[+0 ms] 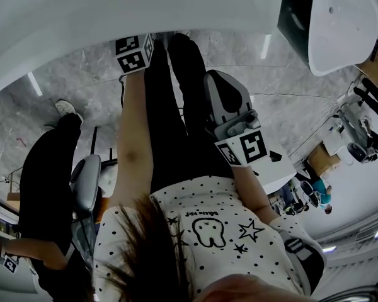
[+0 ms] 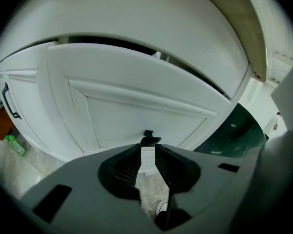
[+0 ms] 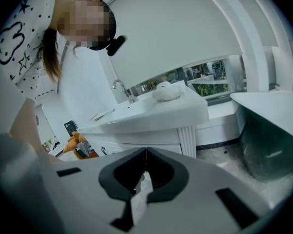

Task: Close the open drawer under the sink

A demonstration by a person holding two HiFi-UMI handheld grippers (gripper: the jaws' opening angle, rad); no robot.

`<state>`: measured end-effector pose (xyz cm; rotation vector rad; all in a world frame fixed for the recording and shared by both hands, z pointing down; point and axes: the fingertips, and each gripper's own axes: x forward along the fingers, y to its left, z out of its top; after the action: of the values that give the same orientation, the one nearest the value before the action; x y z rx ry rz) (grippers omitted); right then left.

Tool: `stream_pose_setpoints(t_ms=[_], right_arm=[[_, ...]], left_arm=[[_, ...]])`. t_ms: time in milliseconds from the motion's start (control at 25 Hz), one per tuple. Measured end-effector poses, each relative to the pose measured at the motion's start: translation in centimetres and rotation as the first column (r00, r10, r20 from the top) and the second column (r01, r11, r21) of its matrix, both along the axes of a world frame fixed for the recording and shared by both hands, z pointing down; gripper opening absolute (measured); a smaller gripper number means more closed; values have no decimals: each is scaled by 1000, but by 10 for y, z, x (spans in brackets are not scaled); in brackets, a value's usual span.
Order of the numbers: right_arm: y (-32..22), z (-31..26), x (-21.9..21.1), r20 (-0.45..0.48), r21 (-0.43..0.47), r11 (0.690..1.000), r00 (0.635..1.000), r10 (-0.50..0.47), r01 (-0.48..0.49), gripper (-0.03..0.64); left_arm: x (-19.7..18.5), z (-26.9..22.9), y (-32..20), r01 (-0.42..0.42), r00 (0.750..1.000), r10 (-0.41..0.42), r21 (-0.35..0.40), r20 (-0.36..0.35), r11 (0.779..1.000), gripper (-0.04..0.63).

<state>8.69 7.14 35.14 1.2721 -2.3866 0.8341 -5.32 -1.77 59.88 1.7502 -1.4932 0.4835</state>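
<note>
Left gripper view: my left gripper (image 2: 147, 149), jaws narrowly parted, sits at the small black knob (image 2: 148, 137) of the white panelled drawer (image 2: 136, 106), which is ajar straight ahead. An off-centre push may slip off the knob. My right gripper (image 3: 145, 152) has its jaws closed on nothing.

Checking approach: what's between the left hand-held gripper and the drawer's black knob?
Nothing: left gripper view shows the small black knob at the hand-held gripper's tips.
</note>
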Motion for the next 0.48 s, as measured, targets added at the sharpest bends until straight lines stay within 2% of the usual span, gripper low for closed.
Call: stream_pose_setpoints(t_ms=[480], right_arm=[[-4, -13, -5, 21, 33, 999, 1000, -11, 10, 14]], left_arm=[[-6, -28, 9, 26, 999, -26, 16, 37, 1000, 9]])
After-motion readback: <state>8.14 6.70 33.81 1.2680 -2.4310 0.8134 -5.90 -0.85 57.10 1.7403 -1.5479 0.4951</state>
